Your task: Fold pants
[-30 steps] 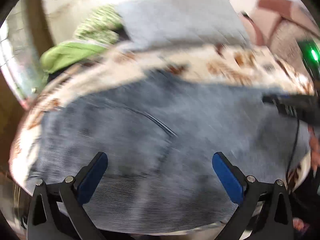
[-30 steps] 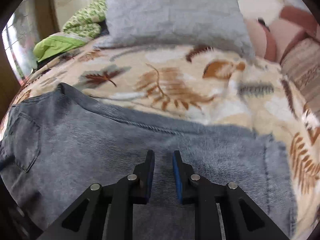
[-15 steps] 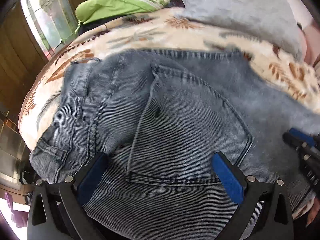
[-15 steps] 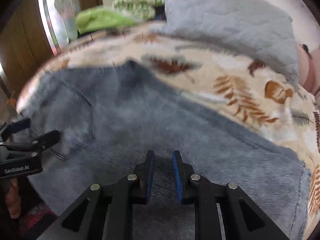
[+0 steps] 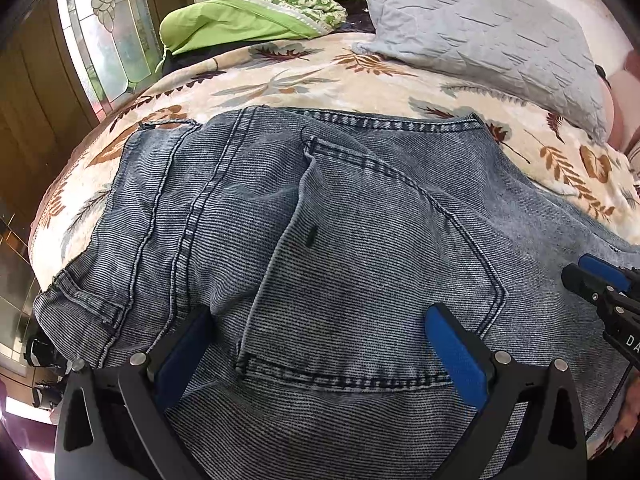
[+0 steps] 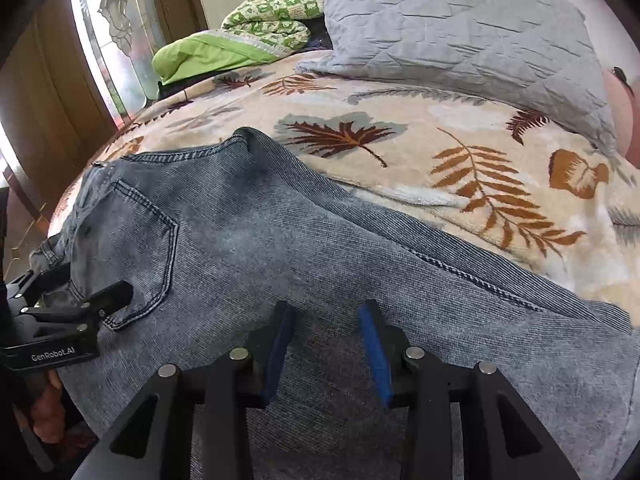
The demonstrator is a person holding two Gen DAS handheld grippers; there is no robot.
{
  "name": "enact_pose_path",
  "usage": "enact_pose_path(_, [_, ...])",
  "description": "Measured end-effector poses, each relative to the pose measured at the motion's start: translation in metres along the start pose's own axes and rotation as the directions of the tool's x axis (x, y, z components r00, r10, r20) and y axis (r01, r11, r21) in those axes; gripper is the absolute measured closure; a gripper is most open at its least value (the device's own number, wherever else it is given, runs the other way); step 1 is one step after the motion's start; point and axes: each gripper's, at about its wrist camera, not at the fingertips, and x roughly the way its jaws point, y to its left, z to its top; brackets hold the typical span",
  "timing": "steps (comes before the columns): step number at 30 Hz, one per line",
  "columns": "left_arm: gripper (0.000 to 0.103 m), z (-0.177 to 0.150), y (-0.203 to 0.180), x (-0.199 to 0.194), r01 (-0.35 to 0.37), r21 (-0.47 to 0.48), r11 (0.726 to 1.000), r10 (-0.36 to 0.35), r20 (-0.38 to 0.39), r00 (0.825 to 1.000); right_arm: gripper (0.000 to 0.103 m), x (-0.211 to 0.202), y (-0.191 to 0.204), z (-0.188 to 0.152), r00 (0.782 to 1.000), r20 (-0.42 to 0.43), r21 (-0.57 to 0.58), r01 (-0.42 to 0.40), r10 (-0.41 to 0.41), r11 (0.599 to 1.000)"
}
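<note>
Blue-grey jeans [image 5: 360, 240] lie flat on the bed, back pocket [image 5: 372, 276] up, waistband to the left, legs running right [image 6: 400, 280]. My left gripper [image 5: 320, 332] is wide open, low over the pocket near the waist end; nothing is between its blue pads. My right gripper [image 6: 326, 328] is partly open and empty, just above the thigh part of the jeans. The right gripper shows at the right edge of the left wrist view [image 5: 600, 280]. The left gripper shows at the left edge of the right wrist view [image 6: 72, 304].
A leaf-print blanket [image 6: 440, 152] covers the bed. A grey quilted pillow [image 6: 460, 28] and green bedding [image 6: 240, 40] lie at the far side. A glass-panelled wooden door [image 5: 100, 40] stands to the left, beyond the bed edge.
The right gripper's jaws have opened from nearly shut to partly open. The left gripper swung left over the waist and pocket and then steadied.
</note>
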Motion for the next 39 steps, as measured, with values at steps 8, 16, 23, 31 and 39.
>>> enact_pose_path(8, [0.000,-0.003,-0.001,-0.001,-0.006,-0.002,1.000,0.006,0.040,0.999,0.059,0.001,-0.001,0.001,1.000,0.003,-0.004,-0.012,0.012,1.000])
enact_pose_path(16, [0.000,-0.002,0.000,-0.003,0.000,0.015,1.000,-0.001,0.029,1.000,0.057,-0.003,-0.003,0.000,1.000,0.009,0.016,-0.025,0.025,1.000])
enact_pose_path(23, [0.000,0.010,-0.004,-0.022,-0.080,0.113,0.990,0.081,0.002,0.997,0.053,-0.042,-0.024,-0.006,0.995,0.102,0.124,-0.008,-0.005,0.992])
enact_pose_path(31, [0.000,0.019,-0.031,-0.067,-0.038,0.192,0.981,0.011,0.144,0.990,0.051,-0.081,-0.064,-0.014,0.973,0.082,0.212,0.193,-0.214,0.958])
enact_pose_path(39, [0.000,-0.004,-0.072,-0.019,0.061,0.286,0.956,-0.049,-0.049,0.998,0.050,-0.098,-0.115,-0.055,0.959,-0.054,0.335,0.279,-0.278,0.900])
